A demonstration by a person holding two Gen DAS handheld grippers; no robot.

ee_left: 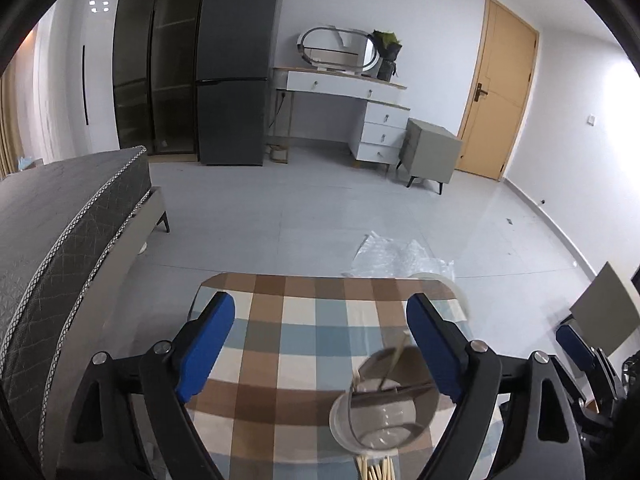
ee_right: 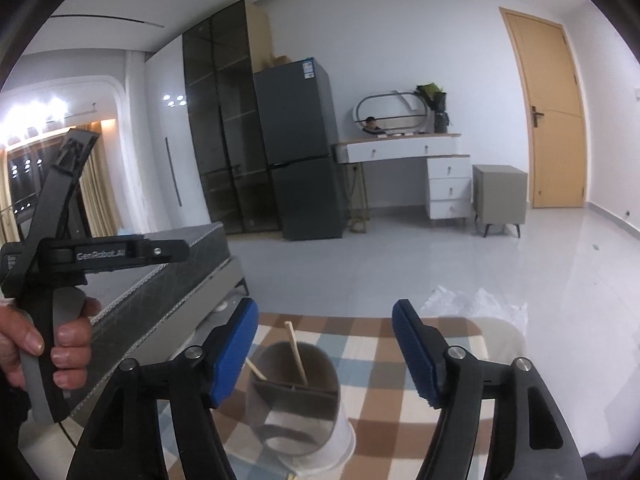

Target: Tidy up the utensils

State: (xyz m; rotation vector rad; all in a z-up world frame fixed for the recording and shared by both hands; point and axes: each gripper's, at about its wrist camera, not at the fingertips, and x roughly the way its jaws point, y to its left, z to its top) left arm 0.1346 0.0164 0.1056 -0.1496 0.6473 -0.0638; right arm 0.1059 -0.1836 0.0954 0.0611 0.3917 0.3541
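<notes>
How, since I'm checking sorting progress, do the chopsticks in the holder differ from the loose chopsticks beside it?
The chopsticks in the holder are two, leaning upright; the loose chopsticks are a bunch of many. The first stand inside the grey holder; the loose chopsticks lie outside it, low over the checked tablecloth, only their ends showing. Both are pale wooden sticks.

Left gripper [ee_left: 320, 344]: black angular frame, flat blue pads [ee_left: 206, 344] on both fingers, round silver screws [ee_left: 163, 347] at the pivots. Right gripper [ee_right: 325, 350]: same build, black arms, ribbed blue pads. In the right wrist view, the left unit's black body bears white "GenRobot.AI" lettering [ee_right: 100, 256], with a grey trigger handle [ee_right: 60, 344] gripped by a hand [ee_right: 48, 344].
</notes>
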